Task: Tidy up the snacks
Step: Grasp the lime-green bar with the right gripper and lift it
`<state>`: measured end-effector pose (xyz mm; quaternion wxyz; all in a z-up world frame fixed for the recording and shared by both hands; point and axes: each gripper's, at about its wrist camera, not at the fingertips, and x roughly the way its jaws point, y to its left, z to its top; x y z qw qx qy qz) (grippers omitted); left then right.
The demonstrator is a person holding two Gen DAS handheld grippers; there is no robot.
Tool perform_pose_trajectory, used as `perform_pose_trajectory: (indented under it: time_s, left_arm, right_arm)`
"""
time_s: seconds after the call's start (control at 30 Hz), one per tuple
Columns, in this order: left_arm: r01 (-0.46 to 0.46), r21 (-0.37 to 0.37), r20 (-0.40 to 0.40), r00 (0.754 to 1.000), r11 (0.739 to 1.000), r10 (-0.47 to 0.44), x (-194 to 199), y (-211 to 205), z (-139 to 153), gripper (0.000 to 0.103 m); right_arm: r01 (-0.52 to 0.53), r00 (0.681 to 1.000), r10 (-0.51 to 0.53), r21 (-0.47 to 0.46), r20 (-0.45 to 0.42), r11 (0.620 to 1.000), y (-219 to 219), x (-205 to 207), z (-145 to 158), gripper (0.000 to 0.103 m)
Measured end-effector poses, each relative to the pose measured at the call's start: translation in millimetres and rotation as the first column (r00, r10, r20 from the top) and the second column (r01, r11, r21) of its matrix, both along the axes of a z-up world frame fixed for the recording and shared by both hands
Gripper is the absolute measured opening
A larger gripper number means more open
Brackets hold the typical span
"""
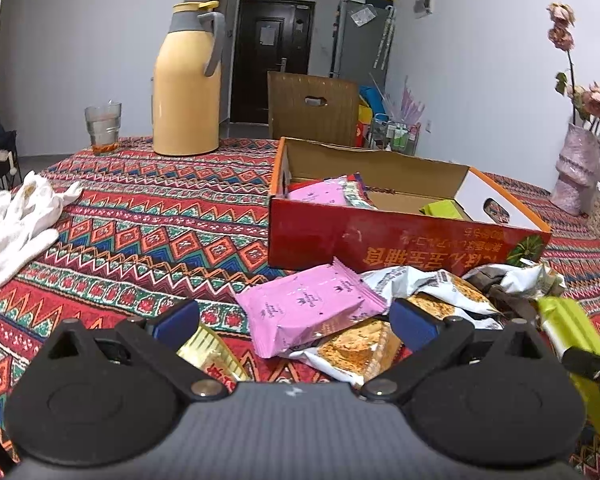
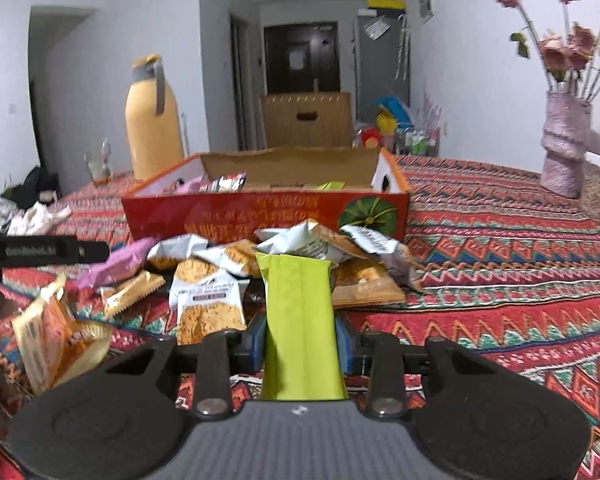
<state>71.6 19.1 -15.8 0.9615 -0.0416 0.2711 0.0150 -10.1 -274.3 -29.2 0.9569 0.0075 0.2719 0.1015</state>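
A red cardboard box (image 1: pixel 380 240) stands open on the patterned tablecloth with a few snack packets inside; it also shows in the right wrist view (image 2: pixel 236 212). A pile of packets lies in front of it. My left gripper (image 1: pixel 296 320) is open and empty, just short of a pink packet (image 1: pixel 308 308). My right gripper (image 2: pixel 300 340) is shut on a lime-green packet (image 2: pixel 300 320) and holds it above the pile of white-and-orange packets (image 2: pixel 208 300). The green packet also shows at the right of the left wrist view (image 1: pixel 572 328).
A yellow thermos jug (image 1: pixel 188 88) and a glass (image 1: pixel 103 128) stand at the table's far side. White gloves (image 1: pixel 16 220) lie at the left. A pink vase of flowers (image 2: pixel 564 144) stands at the right. A gold packet (image 2: pixel 56 340) lies at the near left.
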Motion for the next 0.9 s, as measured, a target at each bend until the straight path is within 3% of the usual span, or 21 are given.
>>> perform_pose_trajectory:
  time_s: [0.5, 0.7, 0.9]
  left_arm:
    - [0.087, 0.004, -0.136, 0.987, 0.996, -0.086, 7, -82, 12, 0.103]
    - [0.047, 0.003, -0.213, 0.976, 0.999, -0.045, 25, -119, -1, 0.103]
    - [-0.008, 0.047, -0.256, 0.966, 0.999, 0.019, 34, -141, -16, 0.103]
  right_arm:
    - [0.077, 0.992, -0.083, 0.065, 0.094, 0.995, -48, -13, 9, 0.034]
    - [0.075, 0.991, -0.083, 0.083, 0.100, 0.994, -67, -8, 3, 0.034]
    - [0.074, 0.991, -0.084, 0.096, 0.106, 0.993, -81, -5, 0, 0.034]
